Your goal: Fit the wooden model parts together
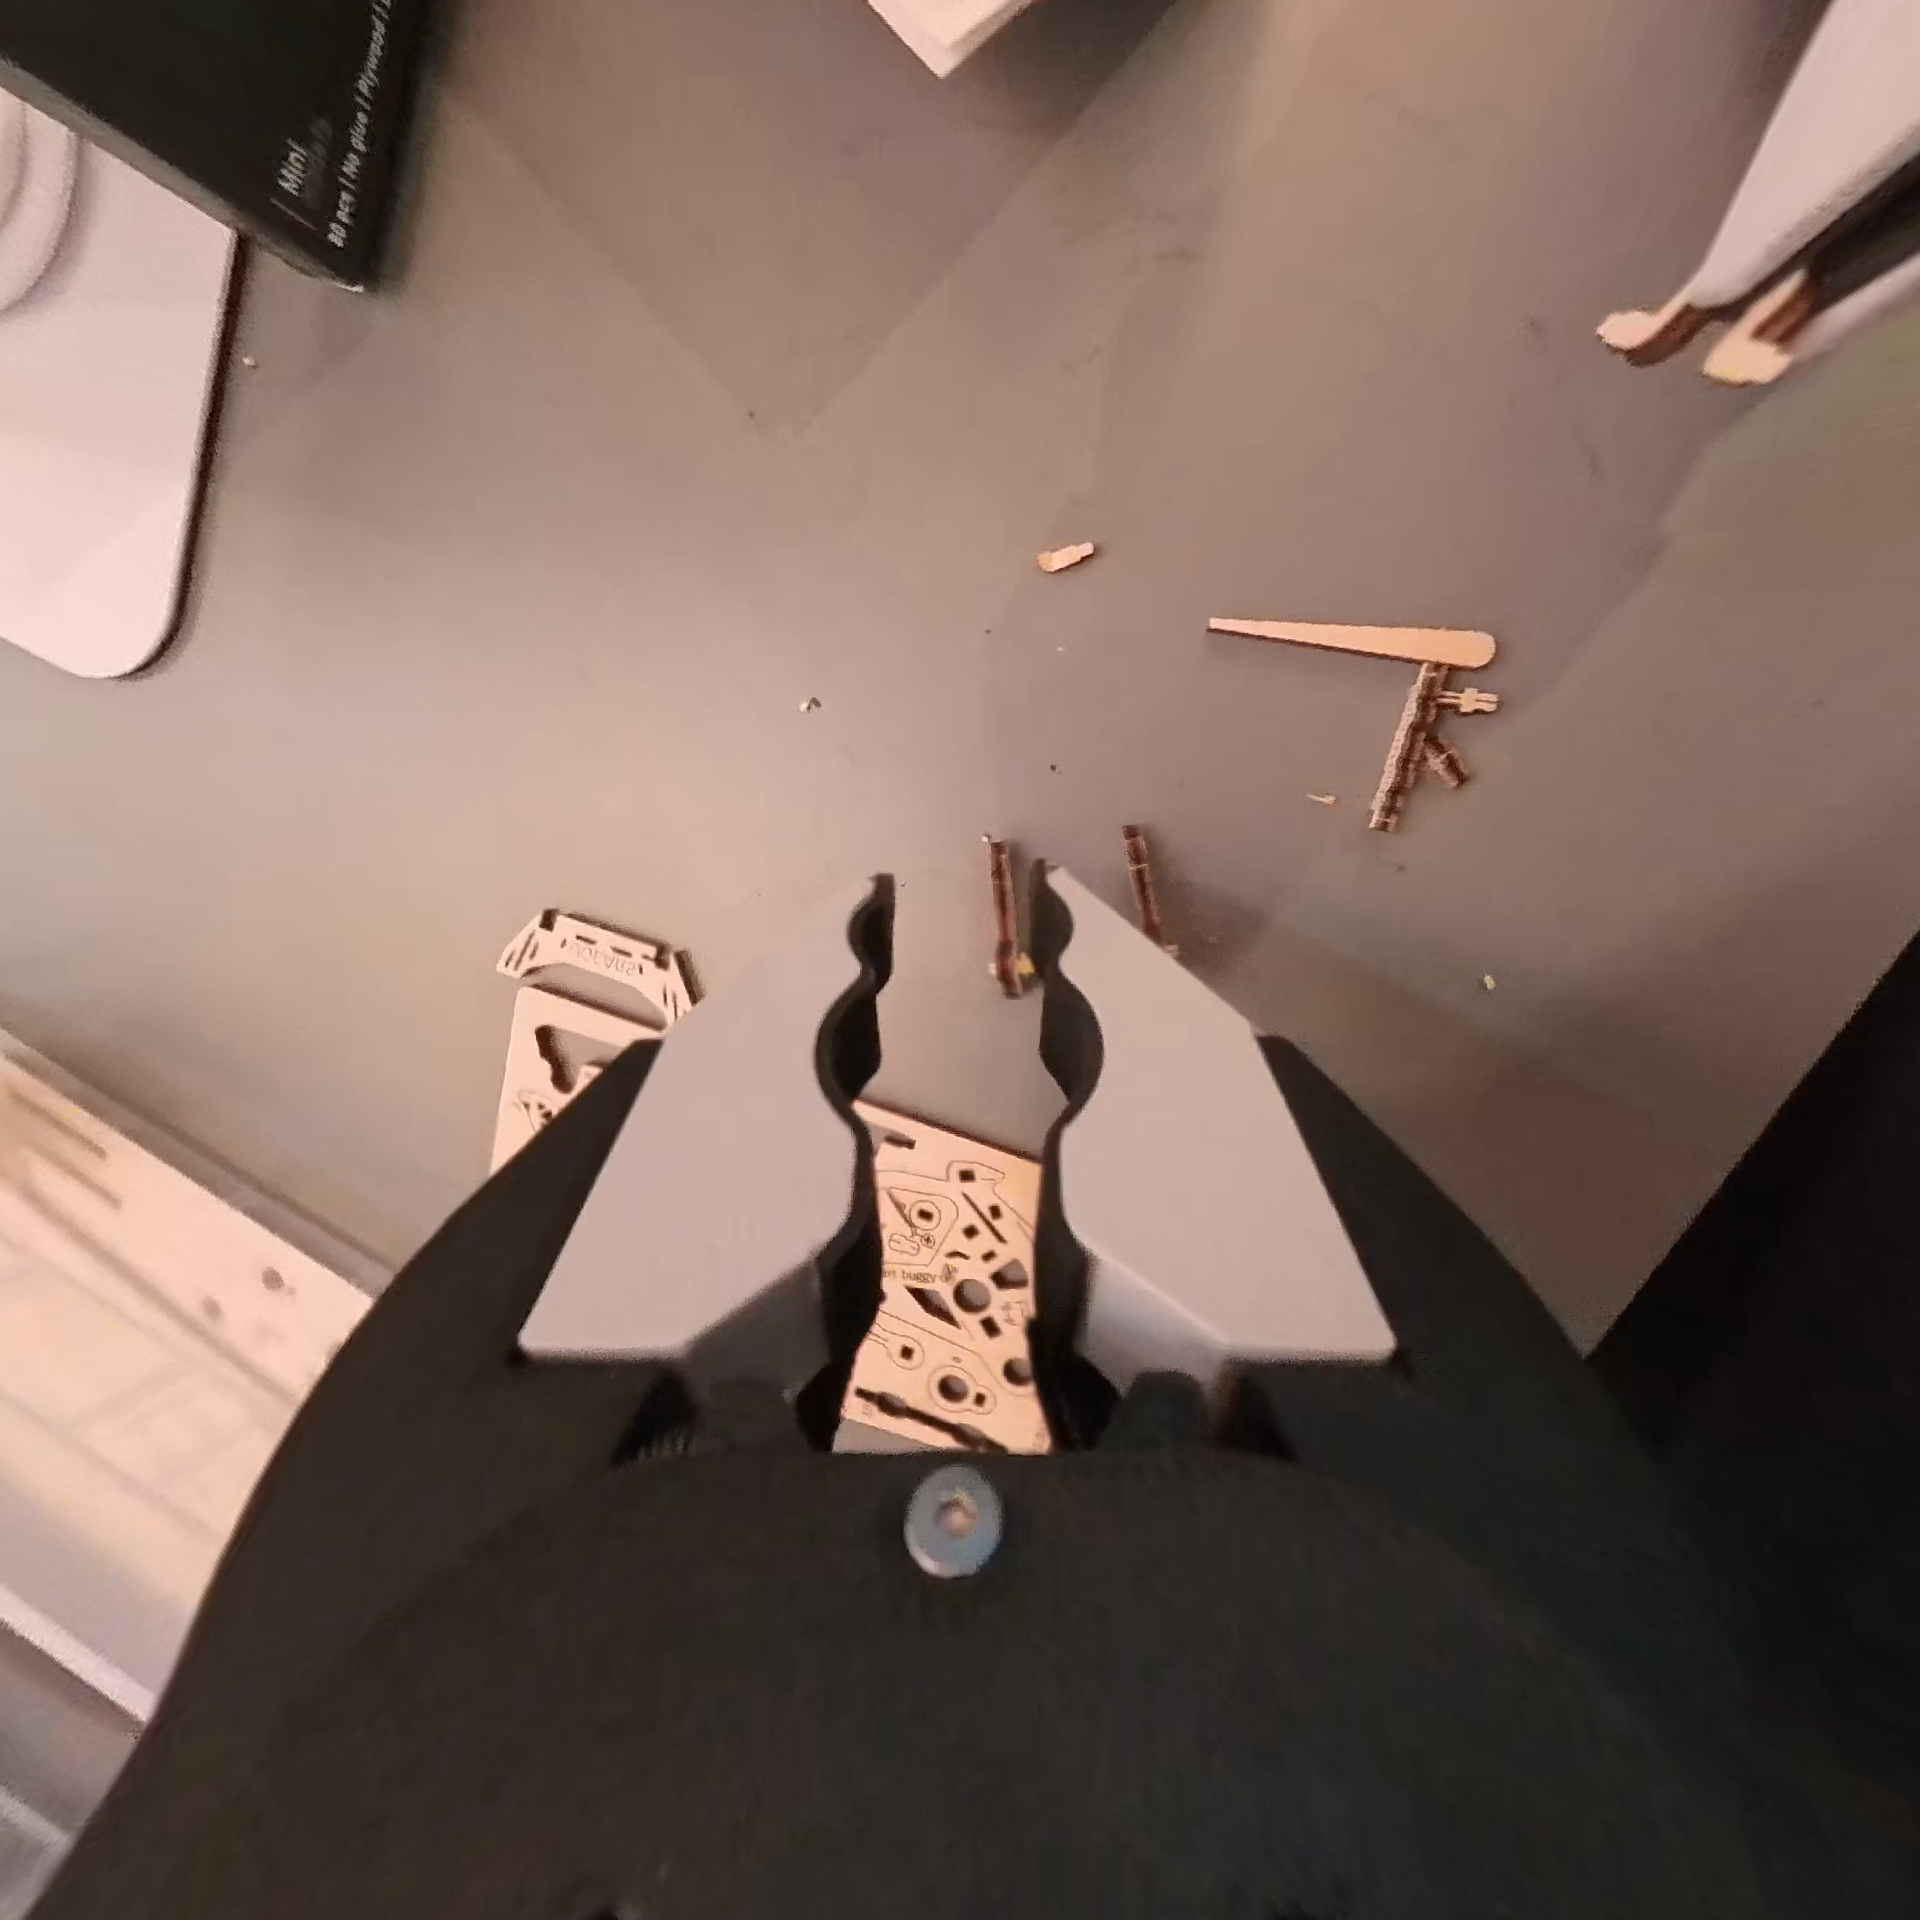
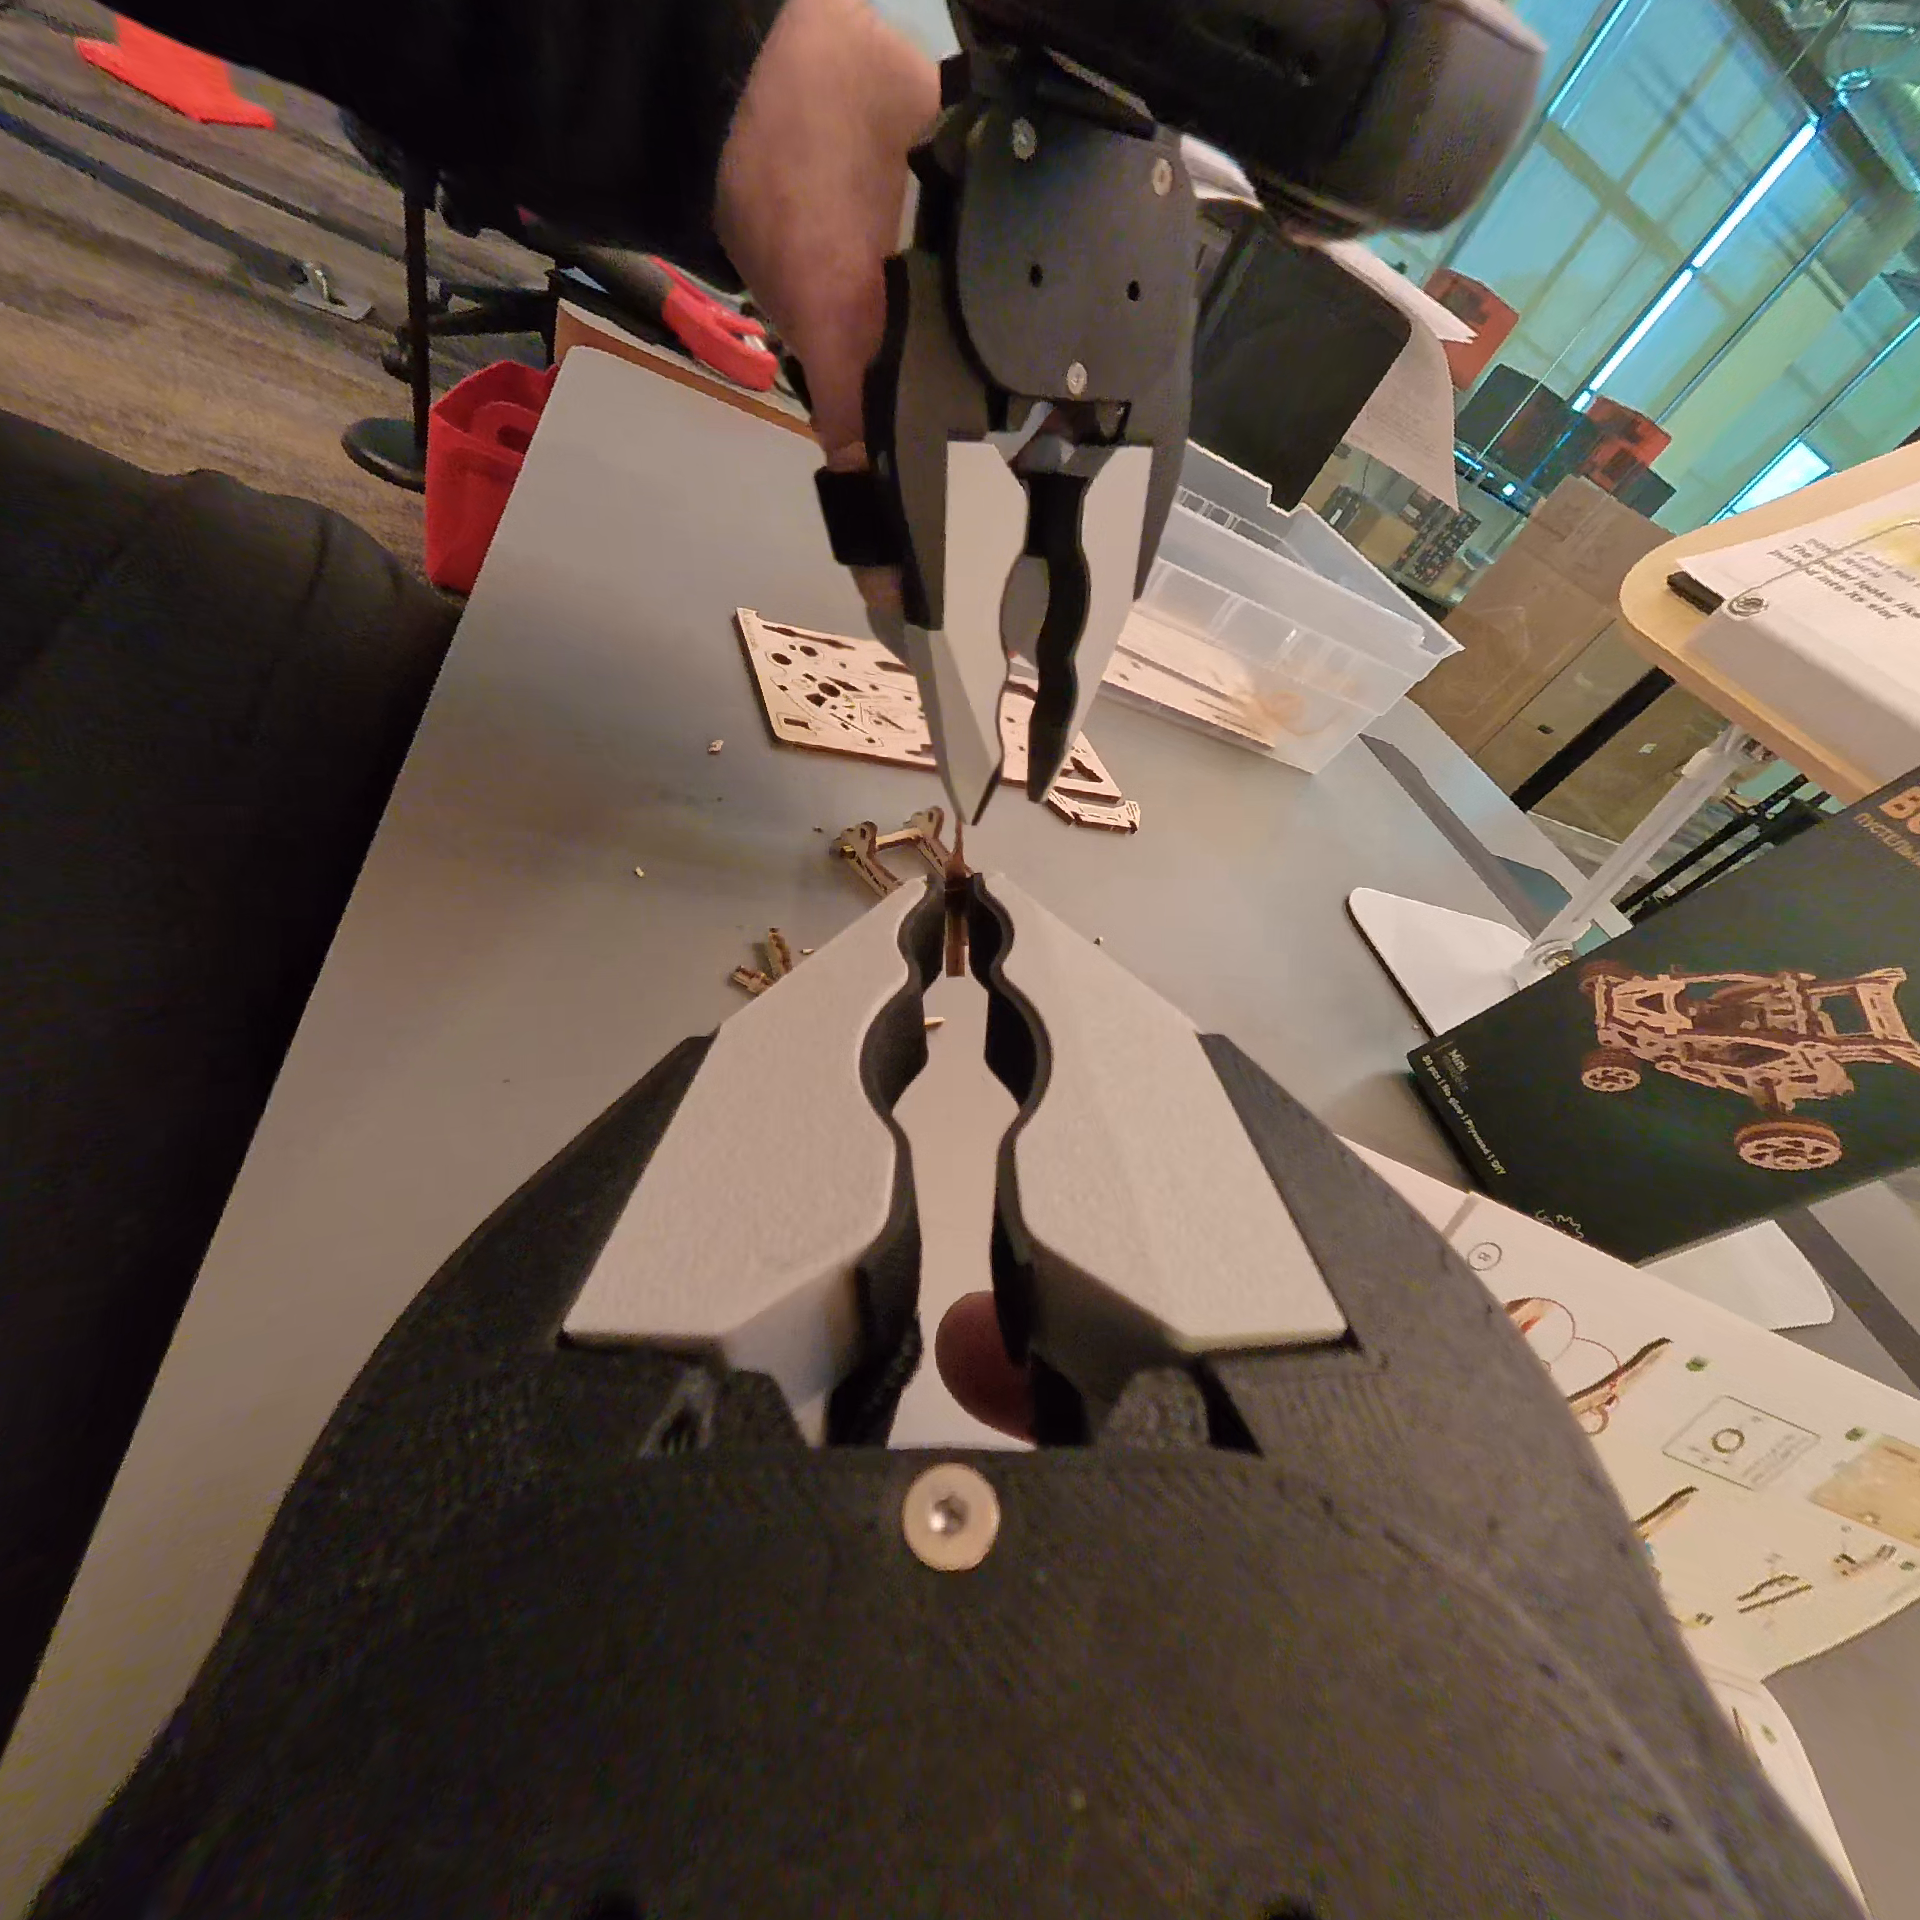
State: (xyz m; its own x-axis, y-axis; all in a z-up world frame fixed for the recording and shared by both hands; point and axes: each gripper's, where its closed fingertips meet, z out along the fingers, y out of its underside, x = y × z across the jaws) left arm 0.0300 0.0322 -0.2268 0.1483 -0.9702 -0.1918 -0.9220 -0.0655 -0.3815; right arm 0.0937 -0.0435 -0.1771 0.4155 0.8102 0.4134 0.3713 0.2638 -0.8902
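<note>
We see the right gripper (image 2: 958, 888) clamped on a thin wooden part (image 2: 954, 935), its two dark pads pressed against the piece on either side, the strip standing on edge and poking out past the tips. Directly beyond and above those tips hangs the left gripper (image 2: 1006, 805), pointing down at the table (image 2: 520, 935), held by a hand (image 2: 831, 208). Its fingers stand a little apart with nothing between them, and the tip of one comes close to the top of the clamped part; whether they touch we cannot tell.

From the left gripper's own camera, we look down between parted fingers (image 1: 961, 894) onto bare grey tabletop. A small assembled frame of wooden struts (image 1: 1003, 914) lies just beside its right-hand finger, partly hidden behind that finger. Farther ahead and to the right lie a tapered wooden blade joined to a notched strip (image 1: 1392, 665) and a small loose peg (image 1: 1065, 558). Under the gripper's body lies the punched plywood sheet (image 1: 935, 1247). A dark kit box (image 2: 1714, 1039) stands off to the right of the right gripper, beside a printed instruction sheet (image 2: 1714, 1455), and a clear plastic bin (image 2: 1299, 644) sits beyond the left gripper.
</note>
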